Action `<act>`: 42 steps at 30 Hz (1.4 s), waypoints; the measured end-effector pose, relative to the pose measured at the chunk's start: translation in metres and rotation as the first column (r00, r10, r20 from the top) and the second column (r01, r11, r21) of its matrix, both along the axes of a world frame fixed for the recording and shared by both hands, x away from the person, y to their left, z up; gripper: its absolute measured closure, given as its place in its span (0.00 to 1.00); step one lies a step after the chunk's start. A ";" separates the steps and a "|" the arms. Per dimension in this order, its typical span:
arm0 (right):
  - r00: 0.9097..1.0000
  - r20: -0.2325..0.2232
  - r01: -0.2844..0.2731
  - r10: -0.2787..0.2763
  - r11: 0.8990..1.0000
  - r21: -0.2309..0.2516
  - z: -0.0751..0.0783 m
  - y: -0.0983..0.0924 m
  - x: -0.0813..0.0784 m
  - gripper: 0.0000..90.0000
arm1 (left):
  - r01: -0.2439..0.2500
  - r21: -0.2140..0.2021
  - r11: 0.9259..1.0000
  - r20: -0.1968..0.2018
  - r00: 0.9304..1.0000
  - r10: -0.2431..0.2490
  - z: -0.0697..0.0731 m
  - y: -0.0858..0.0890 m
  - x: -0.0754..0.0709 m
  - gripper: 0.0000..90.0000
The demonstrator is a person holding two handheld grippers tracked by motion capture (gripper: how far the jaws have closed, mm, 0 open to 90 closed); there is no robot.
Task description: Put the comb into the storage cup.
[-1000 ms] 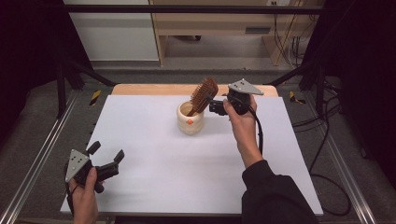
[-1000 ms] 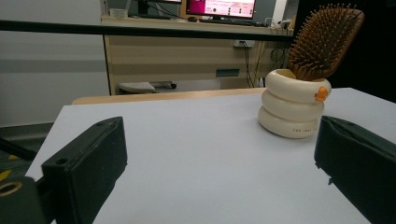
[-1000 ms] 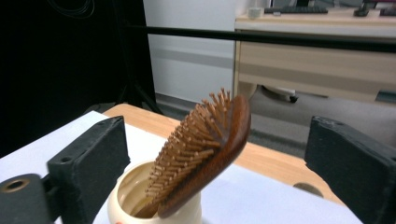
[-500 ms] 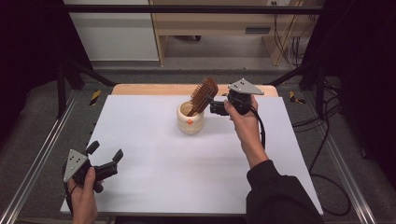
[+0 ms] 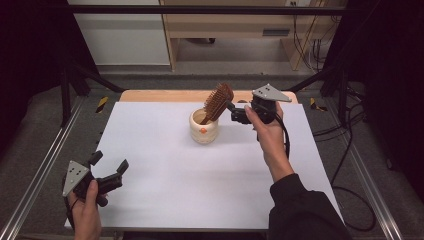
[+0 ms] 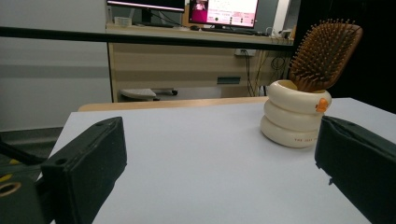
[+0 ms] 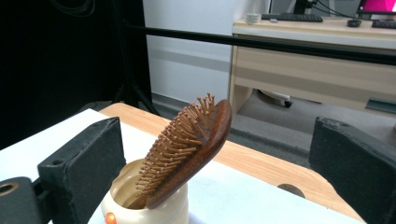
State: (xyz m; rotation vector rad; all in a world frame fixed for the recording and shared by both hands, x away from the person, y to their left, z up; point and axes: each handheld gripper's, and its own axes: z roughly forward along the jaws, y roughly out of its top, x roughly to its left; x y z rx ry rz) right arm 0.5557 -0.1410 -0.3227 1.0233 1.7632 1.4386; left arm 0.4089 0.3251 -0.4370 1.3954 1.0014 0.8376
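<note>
The right hand-held gripper (image 5: pixel 234 111) has backed a little away from the wooden hairbrush (image 5: pixel 218 102) since a second ago, and its jaws are wide apart, holding nothing. The brush stands tilted in a cream cup (image 5: pixel 204 127) near the far side of the white tabletop (image 5: pixel 200 185). The left hand-held gripper (image 5: pixel 108 167) waits near the front left corner, wide apart too.

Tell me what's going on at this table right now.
A person holds a two-jaw gripper in each hand. A wooden paddle hairbrush stands tilted, handle down, in a cream ribbed ceramic cup on the white table. The right gripper is open beside the brush, not touching it. The left gripper waits open near the table's front left corner.
</note>
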 end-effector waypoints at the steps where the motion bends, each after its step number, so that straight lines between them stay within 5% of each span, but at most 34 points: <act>1: 1.000 0.004 -0.001 0.001 1.000 0.003 0.001 -0.001 -0.001 0.04 | 0.002 0.008 1.000 0.001 1.000 -0.002 0.001 0.000 -0.001 0.02; 7: 1.000 0.017 -0.003 0.002 0.999 0.032 0.002 -0.013 -0.006 0.04 | 0.021 0.031 0.999 0.009 1.000 -0.022 0.005 0.002 -0.005 0.02; 15: 0.999 0.038 -0.008 0.005 0.997 0.076 0.001 -0.029 -0.012 0.05 | 0.013 0.007 1.000 0.002 1.000 -0.013 0.003 0.013 -0.010 0.02; 30: 0.999 0.024 0.031 -0.033 0.997 0.072 -0.001 -0.056 -0.024 0.04 | 0.011 0.004 1.000 -0.015 1.000 -0.011 -0.001 0.013 -0.006 0.02; 42: 0.998 0.055 0.020 -0.023 0.998 0.054 0.008 -0.075 -0.043 0.04 | 0.006 0.000 1.000 -0.016 1.000 -0.006 -0.002 0.014 -0.005 0.01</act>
